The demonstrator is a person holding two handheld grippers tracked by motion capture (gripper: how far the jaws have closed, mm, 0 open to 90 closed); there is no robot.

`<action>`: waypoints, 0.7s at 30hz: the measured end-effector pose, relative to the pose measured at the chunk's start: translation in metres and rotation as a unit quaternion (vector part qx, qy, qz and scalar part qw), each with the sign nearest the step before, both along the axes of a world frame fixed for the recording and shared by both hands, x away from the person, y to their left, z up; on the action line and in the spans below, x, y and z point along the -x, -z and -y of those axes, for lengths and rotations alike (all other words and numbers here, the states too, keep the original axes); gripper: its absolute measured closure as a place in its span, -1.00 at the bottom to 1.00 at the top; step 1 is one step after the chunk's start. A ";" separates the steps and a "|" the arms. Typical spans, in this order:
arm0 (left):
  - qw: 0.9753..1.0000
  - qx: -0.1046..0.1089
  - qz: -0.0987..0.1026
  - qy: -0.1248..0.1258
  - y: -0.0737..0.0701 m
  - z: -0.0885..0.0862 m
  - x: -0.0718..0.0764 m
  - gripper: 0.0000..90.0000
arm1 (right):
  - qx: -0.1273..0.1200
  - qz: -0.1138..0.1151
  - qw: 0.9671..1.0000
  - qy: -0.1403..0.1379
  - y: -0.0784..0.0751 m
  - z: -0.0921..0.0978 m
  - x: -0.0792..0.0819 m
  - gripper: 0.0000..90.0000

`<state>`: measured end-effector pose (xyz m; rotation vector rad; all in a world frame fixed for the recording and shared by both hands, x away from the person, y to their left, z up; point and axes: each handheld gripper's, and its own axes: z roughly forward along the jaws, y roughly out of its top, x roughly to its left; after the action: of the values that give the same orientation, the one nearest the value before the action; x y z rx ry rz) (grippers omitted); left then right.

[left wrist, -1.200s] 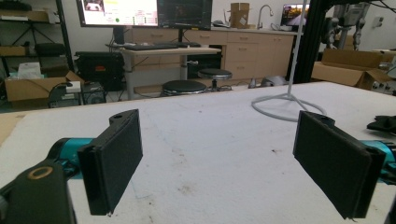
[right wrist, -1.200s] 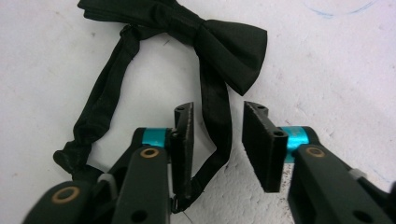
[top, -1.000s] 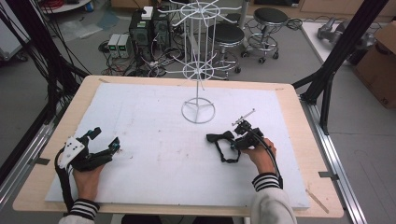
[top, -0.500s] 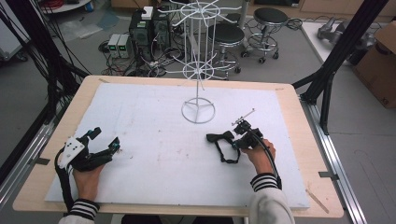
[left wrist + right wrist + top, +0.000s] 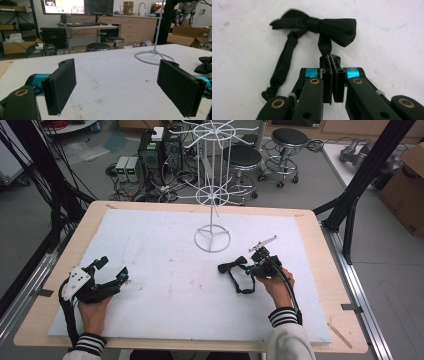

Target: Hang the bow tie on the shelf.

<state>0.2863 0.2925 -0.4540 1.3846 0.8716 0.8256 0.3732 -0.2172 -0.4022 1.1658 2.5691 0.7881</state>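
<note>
A black bow tie point(image 5: 230, 266) lies on the white mat point(image 5: 160, 245), right of centre, and its strap loops toward the front. My right gripper point(image 5: 248, 269) is shut on the strap just behind the bow. In the right gripper view the jaws point(image 5: 330, 60) pinch the strap right below the bow tie point(image 5: 317, 23), and the rest of the strap point(image 5: 282, 67) trails to the left. My left gripper point(image 5: 113, 269) rests at the front left of the mat, open with nothing in it. The left gripper view has its pads point(image 5: 61, 85) wide apart, with the bow tie point(image 5: 205, 65) far right.
A white wire display stand point(image 5: 212, 195) rises from a ring base point(image 5: 212, 240) at the back middle of the mat, just behind the bow tie. The wooden table edge point(image 5: 320, 245) frames the mat. Stools, computers and cables sit on the floor beyond.
</note>
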 end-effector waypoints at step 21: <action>1.000 -0.003 0.001 0.001 0.000 0.001 0.000 -0.64 | -0.135 0.171 0.975 -0.044 -0.023 0.005 0.023 0.97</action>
<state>0.2860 0.2919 -0.4540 1.3892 0.8673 0.8287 0.3502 -0.2223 -0.3790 0.8903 2.2899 1.2700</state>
